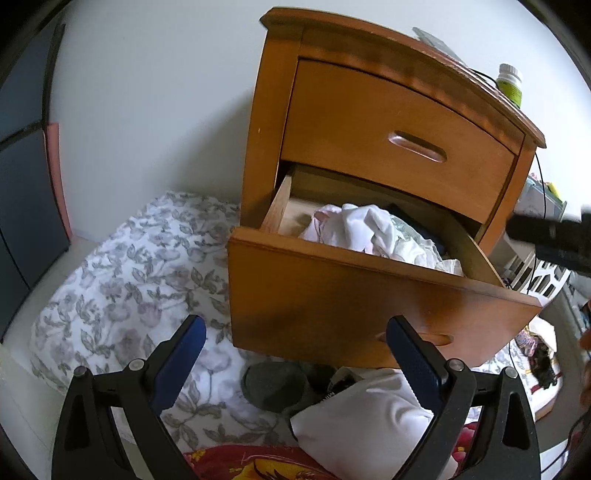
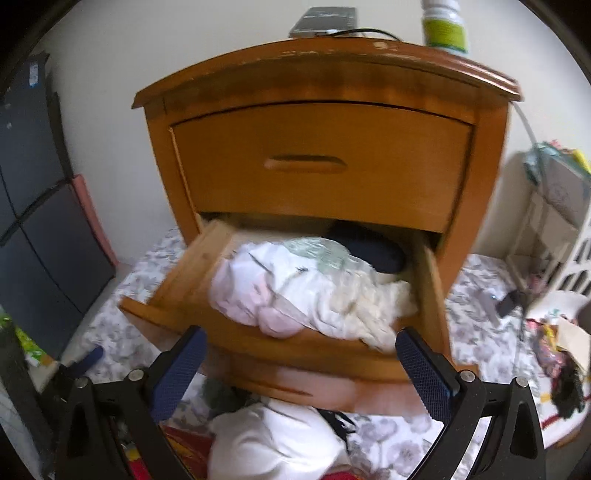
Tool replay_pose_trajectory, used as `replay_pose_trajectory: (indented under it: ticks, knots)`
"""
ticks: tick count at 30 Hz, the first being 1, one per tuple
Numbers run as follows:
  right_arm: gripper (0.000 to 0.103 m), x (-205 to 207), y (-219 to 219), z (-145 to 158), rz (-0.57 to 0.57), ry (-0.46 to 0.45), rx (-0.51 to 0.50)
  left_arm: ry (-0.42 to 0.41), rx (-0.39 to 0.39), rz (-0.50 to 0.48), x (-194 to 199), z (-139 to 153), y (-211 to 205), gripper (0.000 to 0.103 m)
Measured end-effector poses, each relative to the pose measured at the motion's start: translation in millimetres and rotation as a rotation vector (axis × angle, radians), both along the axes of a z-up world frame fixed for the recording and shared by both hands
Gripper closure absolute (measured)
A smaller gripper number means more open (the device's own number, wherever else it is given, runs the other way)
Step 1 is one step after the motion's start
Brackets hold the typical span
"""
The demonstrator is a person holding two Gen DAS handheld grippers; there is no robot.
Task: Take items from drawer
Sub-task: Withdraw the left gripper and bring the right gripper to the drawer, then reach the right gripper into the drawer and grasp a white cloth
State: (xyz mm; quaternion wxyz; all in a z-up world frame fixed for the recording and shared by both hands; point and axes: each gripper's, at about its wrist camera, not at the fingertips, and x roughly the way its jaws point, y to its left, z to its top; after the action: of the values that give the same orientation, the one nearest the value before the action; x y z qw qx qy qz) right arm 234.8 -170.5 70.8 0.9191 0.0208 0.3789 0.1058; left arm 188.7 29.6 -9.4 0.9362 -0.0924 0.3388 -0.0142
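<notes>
The left tool is spread wide with nothing between its blue pads, held low in front of the nightstand, whose lower drawer is pulled out. The right tool gapes just as wide and empty, just in front of the drawer's front edge. Only the right view looks down into the drawer, showing crumpled white and pink clothes heaped inside with a dark item behind them; the left view shows their tops only, plus the right tool's black body entering at the right edge. A green-labelled bottle and a flat device sit on top, the label's writing too blurred to read. White cloth lies on the floral bedding below. The right view is motion-blurred.
</notes>
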Motion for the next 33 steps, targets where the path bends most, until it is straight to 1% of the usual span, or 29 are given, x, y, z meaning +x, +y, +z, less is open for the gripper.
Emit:
replay_pose_trajectory:
  ticks: [1, 3, 6, 11, 15, 17, 18, 19, 20, 23, 27, 29, 33]
  knots:
    - [0.0, 9, 2, 2, 0.007, 0.014, 0.0, 0.005, 0.005, 0.007, 1, -1, 1, 0.005]
    - [0.0, 21, 7, 6, 0.015, 0.021, -0.042, 0.01, 0.012, 0.021, 4, -1, 2, 0.005]
    - [0.0, 37, 15, 13, 0.041, 0.031, -0.087, 0.01, -0.018, 0.036, 9, -1, 5, 0.005]
    - [0.0, 70, 23, 23, 0.059, 0.064, -0.103, 0.024, -0.026, 0.047, 13, -7, 8, 0.005]
    - [0.0, 91, 36, 24, 0.075, 0.076, -0.135, 0.051, -0.067, 0.054, 16, -12, 12, 0.005]
    - [0.0, 102, 46, 17, 0.091, 0.099, -0.173, 0.061, -0.078, 0.053, 18, -14, 13, 0.005]
    - [0.0, 109, 50, 10, 0.092, 0.124, -0.188, 0.063, -0.08, 0.051, 18, -15, 13, 0.005]
    - [0.0, 114, 51, 5, 0.091, 0.146, -0.192, 0.065, -0.081, 0.048, 19, -16, 13, 0.005]
    - [0.0, 122, 52, -5, 0.083, 0.188, -0.191, 0.068, -0.083, 0.046, 19, -17, 12, 0.005]
    - [0.002, 135, 54, -24, 0.054, 0.25, -0.196, 0.079, -0.097, 0.044, 21, -19, 14, 0.005]
    - [0.006, 151, 63, -43, 0.059, 0.305, -0.207, 0.096, -0.126, 0.044, 23, -25, 19, 0.005]
    - [0.01, 159, 68, -51, 0.074, 0.339, -0.207, 0.103, -0.135, 0.041, 24, -26, 20, 0.005]
    - [0.016, 168, 77, -63, 0.068, 0.359, -0.226, 0.11, -0.136, 0.033, 25, -28, 19, 0.005]
